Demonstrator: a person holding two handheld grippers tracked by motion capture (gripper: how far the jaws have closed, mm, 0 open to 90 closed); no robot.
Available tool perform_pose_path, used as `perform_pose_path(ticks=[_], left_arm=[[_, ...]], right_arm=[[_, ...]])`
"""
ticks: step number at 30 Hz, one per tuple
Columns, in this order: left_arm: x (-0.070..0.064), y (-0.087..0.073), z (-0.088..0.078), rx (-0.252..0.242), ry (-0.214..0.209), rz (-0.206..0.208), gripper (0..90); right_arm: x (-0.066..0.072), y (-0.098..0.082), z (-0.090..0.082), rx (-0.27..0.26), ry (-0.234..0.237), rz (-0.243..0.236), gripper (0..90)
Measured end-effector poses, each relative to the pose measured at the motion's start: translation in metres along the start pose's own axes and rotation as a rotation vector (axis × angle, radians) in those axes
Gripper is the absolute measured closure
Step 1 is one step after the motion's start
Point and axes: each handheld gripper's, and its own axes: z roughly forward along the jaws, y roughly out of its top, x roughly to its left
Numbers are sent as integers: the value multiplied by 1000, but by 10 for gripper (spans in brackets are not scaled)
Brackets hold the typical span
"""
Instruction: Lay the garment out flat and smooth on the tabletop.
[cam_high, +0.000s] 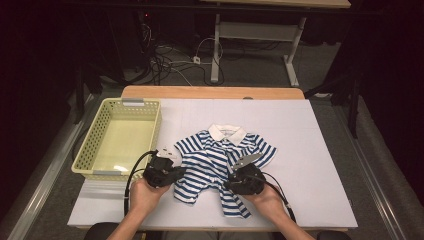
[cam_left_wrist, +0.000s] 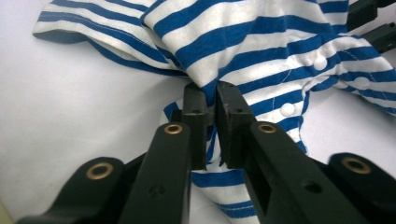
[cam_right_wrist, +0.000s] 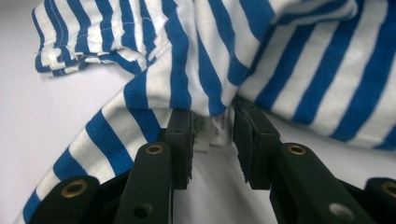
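Near counter front: left gripper (cam_left_wrist: 211, 100) pinching striped shirt (cam_high: 215, 160), right gripper (cam_right_wrist: 212, 122) part-spread around hem; folding next, probably.

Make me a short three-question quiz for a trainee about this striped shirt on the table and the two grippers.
1. True or false: the left gripper is shut on a fold of the striped shirt.
2. Which side of the shirt is the yellow basket on in the high view: A left, B right, C in front of the collar?
3. What colour is the shirt's collar?

Key:
1. True; its jaws pinch the fabric.
2. A.
3. White.

The right gripper has cloth between its jaws, with a gap showing beside the pads.
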Motion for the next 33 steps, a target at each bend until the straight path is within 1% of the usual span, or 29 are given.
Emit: perform_pose_path(ticks=[2, 4, 5, 6, 7, 9, 12, 15, 16, 18, 21, 22, 23, 25, 27, 29, 32, 33], left_arm=[[-1, 0, 1, 2, -2, 4, 802], [-1, 0, 1, 2, -4, 7, 791], [-1, 0, 2, 2, -6, 8, 791], [-2, 1, 2, 1, -7, 8, 791], [-2, 1, 2, 1, -9, 9, 790], [-2, 1, 2, 1, -12, 14, 785], [-3, 0, 1, -6, -16, 20, 784], [-3, 0, 2, -4, -25, 21, 785], [-3, 1, 3, -2, -31, 18, 789], [-5, 1, 4, 4, -44, 26, 807], [-8, 3, 5, 8, -51, 35, 826], [-10, 4, 4, 5, -59, 39, 843], [-10, 4, 5, 6, -60, 41, 844], [-11, 5, 6, 12, -56, 45, 846], [-10, 5, 6, 18, -48, 42, 849], [-9, 4, 3, 13, -40, 34, 849], [-5, 3, -2, 6, -22, 28, 849], [-4, 2, -2, 7, -22, 23, 849]], right_arm=[[3, 2, 2, 3, -4, -19, 730], [5, 2, 3, 9, -8, -42, 825], [6, 2, 3, 11, 4, -49, 863], [7, 2, 3, 13, 5, -51, 879], [8, 2, 2, 15, 1, -63, 885], [8, 2, 1, 19, -4, -72, 889], [4, -1, -5, 13, -6, -52, 889], [0, -5, -15, 7, -26, -40, 888], [-2, -7, -18, 5, -33, -36, 888], [-4, -10, -23, 3, -39, -28, 887], [-7, -13, -27, 6, -45, -25, 887], [-10, -18, -32, 8, -51, -24, 885], [-11, -18, -34, 7, -45, -17, 880], [-15, -21, -35, 6, -34, -2, 853], [-17, -23, -34, 6, -44, 14, 831], [-18, -24, -30, 11, -46, 30, 791], [-17, -24, -26, 12, -34, 32, 788], [-16, -23, -25, 16, -32, 30, 816]])
